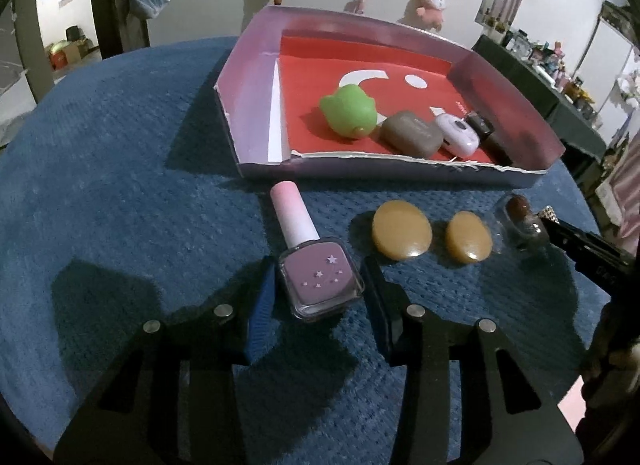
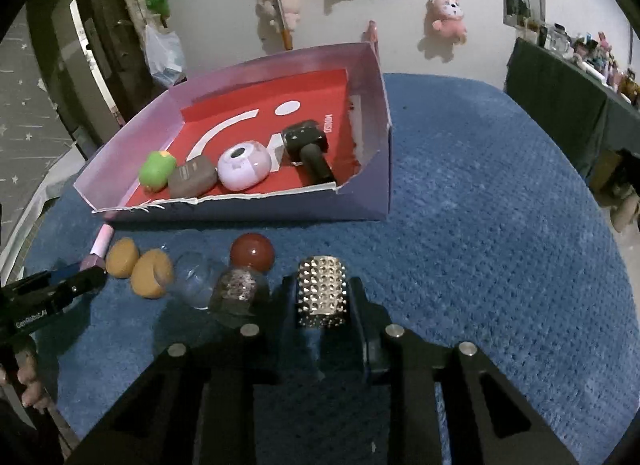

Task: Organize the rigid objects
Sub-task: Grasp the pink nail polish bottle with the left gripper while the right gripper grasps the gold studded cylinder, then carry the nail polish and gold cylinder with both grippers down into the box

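gripping studded cylinder (image 2: 321, 291), right tool (image 2: 321, 297)

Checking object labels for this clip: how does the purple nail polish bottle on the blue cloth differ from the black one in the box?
The purple square nail polish bottle with a pink cap lies on the blue textured cloth, between the left gripper's jaws. The black nail polish bottle with a black cap already lies in the red-floored cardboard box, free of either gripper. Both lie flat on their sides.

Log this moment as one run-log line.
left gripper: shut on purple nail polish bottle | right gripper: shut on studded silver cylinder | both on blue cloth | box: four items
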Action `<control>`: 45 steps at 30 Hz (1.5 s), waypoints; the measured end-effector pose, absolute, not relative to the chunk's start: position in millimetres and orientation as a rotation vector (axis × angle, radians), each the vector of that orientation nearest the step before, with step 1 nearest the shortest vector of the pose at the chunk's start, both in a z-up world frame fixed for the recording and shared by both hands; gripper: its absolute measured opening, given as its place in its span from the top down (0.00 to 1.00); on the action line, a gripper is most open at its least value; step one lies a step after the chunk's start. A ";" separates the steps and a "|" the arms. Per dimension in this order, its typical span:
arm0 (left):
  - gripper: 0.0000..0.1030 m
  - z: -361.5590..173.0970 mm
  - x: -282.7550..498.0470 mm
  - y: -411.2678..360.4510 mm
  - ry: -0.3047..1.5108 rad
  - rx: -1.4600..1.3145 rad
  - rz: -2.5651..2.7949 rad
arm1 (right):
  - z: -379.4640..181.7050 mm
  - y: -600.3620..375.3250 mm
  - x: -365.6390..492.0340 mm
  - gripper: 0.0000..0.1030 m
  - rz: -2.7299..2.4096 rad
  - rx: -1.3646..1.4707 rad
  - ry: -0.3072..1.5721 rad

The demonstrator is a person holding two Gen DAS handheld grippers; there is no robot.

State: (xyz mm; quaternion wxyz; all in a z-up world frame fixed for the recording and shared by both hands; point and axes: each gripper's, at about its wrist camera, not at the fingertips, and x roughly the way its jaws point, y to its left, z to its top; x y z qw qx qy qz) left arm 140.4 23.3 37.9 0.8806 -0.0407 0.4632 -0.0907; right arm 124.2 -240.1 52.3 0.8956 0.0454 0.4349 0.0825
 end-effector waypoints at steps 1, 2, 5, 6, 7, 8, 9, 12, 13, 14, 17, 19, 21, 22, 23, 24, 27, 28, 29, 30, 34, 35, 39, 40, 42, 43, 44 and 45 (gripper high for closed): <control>0.61 40.1 139.1 23.4 0.960 -0.082 -0.188 | 56.0 -239.4 122.1 0.74 0.175 0.092 0.889; 0.61 43.6 137.2 23.1 0.951 -0.078 -0.188 | 59.3 -238.7 121.3 0.74 0.180 0.091 0.881; 0.61 52.4 133.9 22.6 0.933 -0.077 -0.199 | 70.5 -238.5 118.9 0.74 0.189 0.090 0.856; 0.61 54.5 133.1 21.8 0.927 -0.075 -0.200 | 73.3 -238.2 118.2 0.74 0.192 0.090 0.850; 0.61 56.9 132.9 21.3 0.921 -0.073 -0.202 | 75.3 -238.2 118.6 0.74 0.192 0.089 0.846; 0.61 60.2 131.2 20.9 0.912 -0.069 -0.203 | 75.8 -238.6 118.1 0.74 0.192 0.088 0.845; 0.61 62.1 129.8 20.5 0.907 -0.067 -0.206 | 76.4 -238.2 118.2 0.74 0.193 0.088 0.846; 0.61 71.3 126.2 18.0 0.891 -0.060 -0.224 | 78.6 -237.2 117.5 0.74 0.202 0.085 0.846; 0.61 74.7 125.5 16.8 0.884 -0.056 -0.231 | 81.0 -236.7 116.5 0.74 0.209 0.085 0.843; 0.61 79.3 125.0 15.1 0.873 -0.050 -0.240 | 83.4 -235.5 116.7 0.74 0.216 0.084 0.839; 0.61 94.0 133.0 9.1 0.864 -0.060 -0.300 | 96.0 -229.8 121.7 0.74 0.247 0.078 0.818; 0.61 101.5 142.6 4.9 0.867 -0.073 -0.348 | 108.4 -225.0 128.8 0.74 0.284 0.084 0.804; 0.62 108.9 158.4 -3.4 0.874 -0.067 -0.392 | 120.4 -218.9 142.8 0.74 0.321 0.081 0.796; 0.62 111.4 165.9 -7.0 0.881 -0.069 -0.410 | 124.2 -216.5 150.0 0.74 0.331 0.077 0.797; 0.62 115.7 177.6 -11.7 0.883 -0.072 -0.441 | 127.4 -213.4 158.6 0.74 0.341 0.070 0.801; 0.63 118.0 184.6 -14.8 0.879 -0.062 -0.449 | 129.6 -210.3 168.2 0.74 0.350 0.061 0.809; 0.64 117.2 210.6 -23.1 0.900 -0.050 -0.479 | 127.5 -204.6 198.4 0.74 0.365 0.058 0.843; 0.64 115.0 215.0 -23.5 0.909 -0.048 -0.478 | 123.8 -204.4 208.2 0.74 0.367 0.069 0.863; 0.64 111.9 218.9 -22.6 0.916 -0.045 -0.471 | 121.3 -204.4 214.0 0.74 0.369 0.072 0.875; 0.65 110.5 219.9 -21.3 0.919 -0.042 -0.466 | 119.3 -204.1 218.0 0.74 0.368 0.071 0.876; 0.65 101.1 222.0 -13.9 0.944 -0.051 -0.467 | 115.4 -204.4 222.5 0.74 0.379 0.064 0.874; 0.65 97.7 223.3 -12.7 0.953 -0.053 -0.466 | 114.3 -204.3 224.1 0.74 0.379 0.065 0.878; 0.65 92.0 224.5 -11.1 0.961 -0.062 -0.471 | 114.4 -202.6 225.9 0.74 0.382 0.063 0.876; 0.65 92.2 224.4 -10.9 0.960 -0.065 -0.475 | 115.7 -201.9 224.6 0.74 0.384 0.060 0.870; 0.65 95.8 225.3 -10.0 0.954 -0.075 -0.482 | 117.0 -199.8 223.7 0.74 0.388 0.048 0.867; 0.65 98.7 225.7 -9.5 0.949 -0.081 -0.484 | 117.9 -198.7 224.3 0.74 0.386 0.037 0.865; 0.65 104.3 227.7 -8.7 0.937 -0.090 -0.486 | 119.0 -197.5 224.7 0.74 0.386 0.030 0.864; 0.65 109.3 229.1 -8.2 0.926 -0.095 -0.485 | 120.4 -196.2 226.0 0.74 0.387 0.025 0.863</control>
